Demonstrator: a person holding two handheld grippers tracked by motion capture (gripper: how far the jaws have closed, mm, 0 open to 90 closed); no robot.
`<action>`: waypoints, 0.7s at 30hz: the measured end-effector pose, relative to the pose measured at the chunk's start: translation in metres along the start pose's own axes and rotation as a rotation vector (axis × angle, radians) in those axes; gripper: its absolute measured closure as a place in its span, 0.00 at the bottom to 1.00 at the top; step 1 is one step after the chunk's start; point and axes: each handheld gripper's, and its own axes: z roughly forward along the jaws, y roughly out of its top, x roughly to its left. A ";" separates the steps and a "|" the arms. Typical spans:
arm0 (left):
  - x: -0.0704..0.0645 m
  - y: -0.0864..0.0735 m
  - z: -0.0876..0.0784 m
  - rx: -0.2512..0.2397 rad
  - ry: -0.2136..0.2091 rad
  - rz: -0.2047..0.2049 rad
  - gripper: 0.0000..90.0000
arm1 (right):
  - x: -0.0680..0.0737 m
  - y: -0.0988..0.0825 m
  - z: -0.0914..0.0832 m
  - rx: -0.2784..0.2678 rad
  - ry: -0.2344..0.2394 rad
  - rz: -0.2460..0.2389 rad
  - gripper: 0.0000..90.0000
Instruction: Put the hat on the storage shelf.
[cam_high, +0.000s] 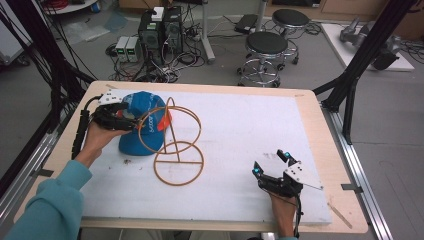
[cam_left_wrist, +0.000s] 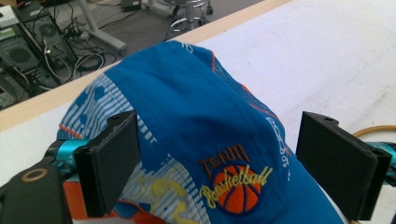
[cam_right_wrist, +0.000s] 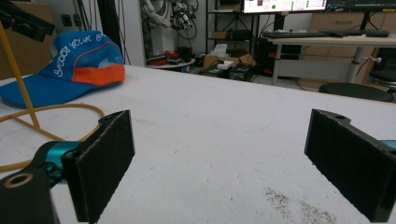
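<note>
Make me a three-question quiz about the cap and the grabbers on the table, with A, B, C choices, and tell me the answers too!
1. Where is the blue cap?
A. On the floor
B. On the table, at the left gripper
C. Hanging on top of the wire stand

2. What colour is the ball stitched on the cap?
A. Orange
B. Green
C. Purple

3. How does the right gripper look?
A. Shut on the cap
B. Shut on the wire stand
C. Open, with nothing in it

Answers:
1. B: the high view shows the cap lying on the white table top at the left gripper.
2. A: the left gripper view shows an orange basketball under yellow lettering.
3. C: the right gripper view shows its jaws wide apart over bare table.
</note>
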 end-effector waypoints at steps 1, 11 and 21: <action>-0.001 -0.001 0.000 0.014 0.006 -0.005 0.16 | 0.000 0.000 0.000 0.000 0.000 0.000 0.08; -0.003 -0.006 0.006 0.103 -0.008 -0.061 0.16 | 0.000 0.000 0.000 0.001 0.003 -0.002 0.08; -0.011 -0.024 0.017 0.078 0.031 -0.119 0.15 | 0.000 0.000 0.000 0.001 0.003 0.000 0.08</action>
